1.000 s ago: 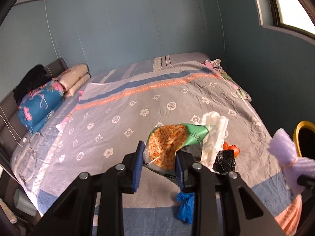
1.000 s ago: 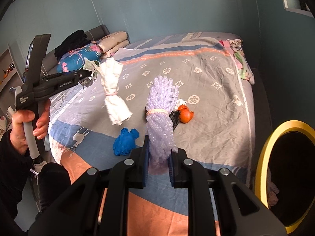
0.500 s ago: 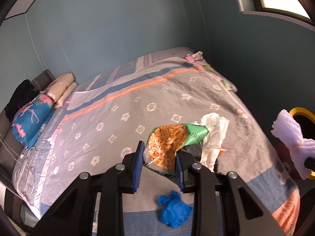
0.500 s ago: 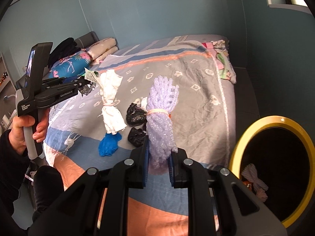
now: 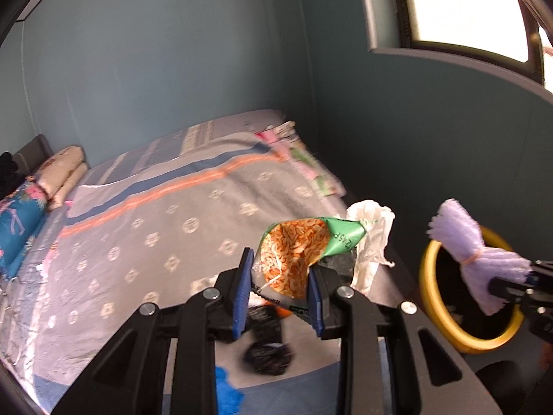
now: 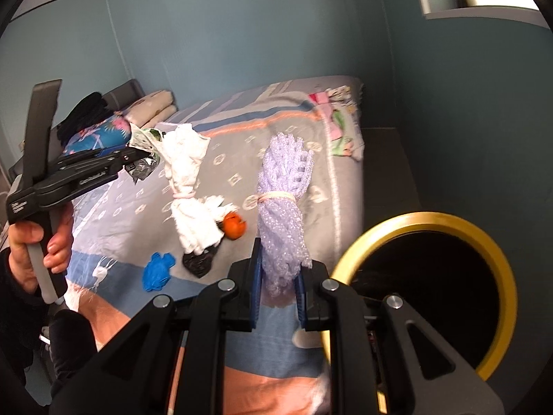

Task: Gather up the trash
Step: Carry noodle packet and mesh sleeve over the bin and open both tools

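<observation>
A crumpled orange-and-green snack wrapper with a tied white plastic bundle is clamped in the left gripper above the grey patterned bedspread — a lilac foam-net bundle is pinched tight in the right gripper, beside the yellow-rimmed black bin.

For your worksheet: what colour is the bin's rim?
Yellow; the bin shows best in the right wrist view.

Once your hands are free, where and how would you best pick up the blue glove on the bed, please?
Grip the blue glove at its crumpled middle, coming from above. It lies bunched in a low heap on the bedspread, clear of the black bag beside it, so its raised folds should pinch easily.
</observation>
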`<state>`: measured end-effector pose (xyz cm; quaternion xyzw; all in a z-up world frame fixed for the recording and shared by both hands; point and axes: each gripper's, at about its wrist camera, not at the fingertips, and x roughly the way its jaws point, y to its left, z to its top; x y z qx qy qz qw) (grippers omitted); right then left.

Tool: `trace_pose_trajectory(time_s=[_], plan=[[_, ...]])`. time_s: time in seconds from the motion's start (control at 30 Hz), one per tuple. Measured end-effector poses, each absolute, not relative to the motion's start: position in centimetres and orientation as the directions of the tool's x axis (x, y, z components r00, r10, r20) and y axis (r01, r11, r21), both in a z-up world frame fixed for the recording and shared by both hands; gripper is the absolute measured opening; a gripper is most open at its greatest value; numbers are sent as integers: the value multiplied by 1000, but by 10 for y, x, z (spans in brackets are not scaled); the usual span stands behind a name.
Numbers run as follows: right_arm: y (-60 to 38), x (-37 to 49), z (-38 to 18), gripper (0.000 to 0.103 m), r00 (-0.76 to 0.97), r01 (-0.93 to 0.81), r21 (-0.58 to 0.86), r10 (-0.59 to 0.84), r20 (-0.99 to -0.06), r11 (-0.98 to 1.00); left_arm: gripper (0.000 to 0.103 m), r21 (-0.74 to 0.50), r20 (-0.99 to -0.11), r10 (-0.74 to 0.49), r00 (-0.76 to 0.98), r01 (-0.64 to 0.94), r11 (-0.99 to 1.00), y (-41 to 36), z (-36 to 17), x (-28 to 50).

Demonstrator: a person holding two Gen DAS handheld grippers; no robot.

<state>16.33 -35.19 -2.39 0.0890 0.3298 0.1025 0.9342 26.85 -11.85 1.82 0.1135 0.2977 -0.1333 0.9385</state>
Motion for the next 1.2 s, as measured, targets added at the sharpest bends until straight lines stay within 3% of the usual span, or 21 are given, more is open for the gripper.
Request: trace_pose_trajectory(time_s=[0.53, 1.2], plan=[[-424, 138, -12, 16, 808, 20, 221, 115, -578, 975, 27, 8, -553, -399, 731, 484, 875, -219, 30, 259], [-474, 136, -54, 16, 752, 154, 230, 37, -658, 961, 27, -60, -625, -449, 639, 534, 843, -296, -30, 280]])
